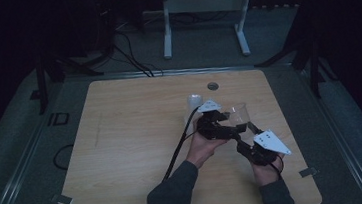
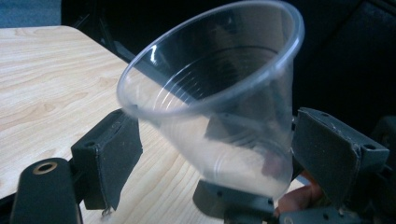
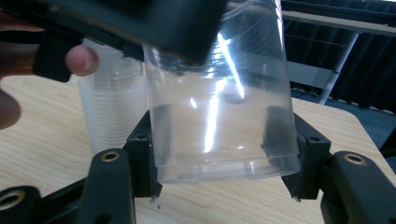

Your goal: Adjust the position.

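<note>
A dim recording lab: black curtains (image 1: pixel 341 16) and trailing cables (image 1: pixel 132 56) behind the wooden bench (image 1: pixel 132 137), a white metal stand (image 1: pixel 205 9) beyond.

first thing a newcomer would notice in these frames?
Probably the clear plastic cup held above the wooden table, right of its middle, with both claws around it: the right claw is shut on its base, while the left claw brackets its body with jaws that look apart from it. Next, the stack of clear cups standing on the table just behind.
</note>
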The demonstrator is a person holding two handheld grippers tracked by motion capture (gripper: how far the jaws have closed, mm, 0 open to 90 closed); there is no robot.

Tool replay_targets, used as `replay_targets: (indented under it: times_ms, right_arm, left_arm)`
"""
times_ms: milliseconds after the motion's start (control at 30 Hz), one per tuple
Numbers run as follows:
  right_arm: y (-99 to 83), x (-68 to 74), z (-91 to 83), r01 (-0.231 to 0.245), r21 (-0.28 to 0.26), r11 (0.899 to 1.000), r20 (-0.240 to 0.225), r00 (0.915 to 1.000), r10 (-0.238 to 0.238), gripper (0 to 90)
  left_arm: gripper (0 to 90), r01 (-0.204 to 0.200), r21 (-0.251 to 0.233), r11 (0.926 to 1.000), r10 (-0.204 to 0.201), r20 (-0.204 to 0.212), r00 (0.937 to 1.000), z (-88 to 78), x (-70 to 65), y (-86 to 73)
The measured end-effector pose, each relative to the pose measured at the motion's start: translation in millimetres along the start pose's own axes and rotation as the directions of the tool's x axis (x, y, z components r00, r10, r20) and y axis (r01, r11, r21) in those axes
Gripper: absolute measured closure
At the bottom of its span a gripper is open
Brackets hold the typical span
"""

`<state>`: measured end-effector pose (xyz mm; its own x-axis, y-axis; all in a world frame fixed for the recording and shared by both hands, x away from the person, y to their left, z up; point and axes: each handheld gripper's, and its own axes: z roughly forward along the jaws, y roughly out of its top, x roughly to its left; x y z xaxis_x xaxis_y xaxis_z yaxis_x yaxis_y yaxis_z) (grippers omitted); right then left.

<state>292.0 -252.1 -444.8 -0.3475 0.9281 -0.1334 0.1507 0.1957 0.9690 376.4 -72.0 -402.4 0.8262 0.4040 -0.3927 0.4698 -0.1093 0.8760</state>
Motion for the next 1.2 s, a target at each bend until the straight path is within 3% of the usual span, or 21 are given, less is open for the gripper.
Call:
replay_targets:
  times_ms: [200, 400, 700, 933, 1100, 1200]
  right_arm:
    - [-0.4, 2.2, 0.8, 0.015, -0.001, 1.000, -0.017, 0.9997, -0.015, 41.1]
    - [-1.2, 1.9, 2.1, 0.017, 0.006, 1.000, -0.027, 0.9995, -0.017, 40.6]
    - [-1.1, 1.0, 2.8, 0.014, 0.012, 1.000, -0.033, 0.9994, -0.013, 40.1]
    - [1.6, -2.3, 2.1, 0.016, 0.026, 1.000, -0.069, 0.9975, -0.014, 36.7]
    - [6.4, -4.6, 1.2, 0.027, 0.046, 0.999, -0.101, 0.9947, -0.022, 30.0]
    - [7.7, -5.6, 0.7, 0.033, 0.052, 0.998, -0.114, 0.9931, -0.027, 29.6]
  left_arm:
    - [17.9, 0.040, -0.029, 0.9988, -0.040, 0.020, 0.9990, -0.1, 3.6, 0.8]
    - [21.8, 0.046, -0.049, 0.9977, -0.045, 0.018, 0.9988, -2.1, 3.2, 1.9]
    - [28.1, 0.014, -0.058, 0.9982, -0.014, 0.005, 0.9999, -2.8, -1.8, 1.6]
    - [29.6, -0.009, -0.061, 0.9981, 0.009, 0.001, 1.0000, -4.1, -3.5, 1.5]
    - [29.6, -0.048, -0.045, 0.9978, 0.047, -0.036, 0.9983, -4.1, -4.8, 0.2]
    - [29.6, -0.087, -0.022, 0.9960, 0.085, -0.077, 0.9934, -2.8, -7.4, -0.9]
